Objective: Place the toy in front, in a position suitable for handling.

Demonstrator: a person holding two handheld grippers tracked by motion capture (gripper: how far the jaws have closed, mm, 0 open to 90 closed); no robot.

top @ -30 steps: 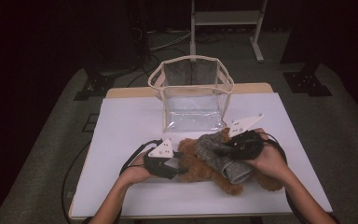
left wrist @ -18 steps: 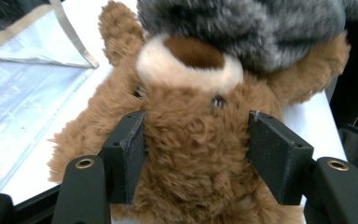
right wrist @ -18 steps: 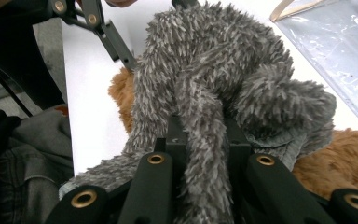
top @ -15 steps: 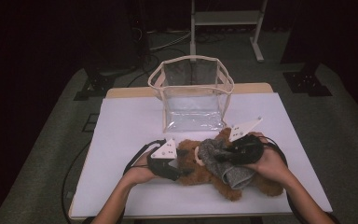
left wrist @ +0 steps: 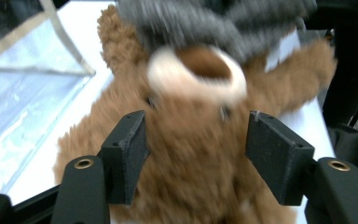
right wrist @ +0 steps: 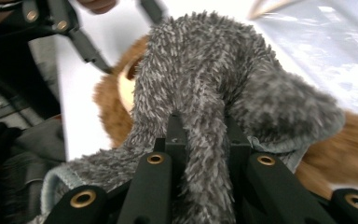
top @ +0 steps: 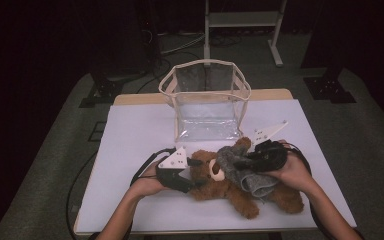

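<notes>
A brown teddy bear [top: 215, 189] lies on its back on the white table [top: 140, 135]. My left gripper [top: 195, 173] reaches in from the left. Its jaws have just been opening and now stand either side of the bear's head [left wrist: 191, 140] with the pads [left wrist: 127, 154] at the fur, not squeezing it. My right gripper [top: 252, 161] is shut on a fuzzy grey knit garment [top: 240, 172] draped over the bear's chest. The grey garment [right wrist: 205, 70] bunches between the jaws of the right gripper [right wrist: 200, 128] and covers most of the bear [right wrist: 109, 116].
A clear plastic bag with a cream rim [top: 205, 65] stands open and upright behind the bear at mid-table. The same bag [left wrist: 18, 93] lies close on the left of the left gripper view. Cables trail from both grippers across the table.
The left gripper's jaws stand wider around the bear's head than before. The bear's pale muzzle now faces up. Both hands have stayed almost in place.
</notes>
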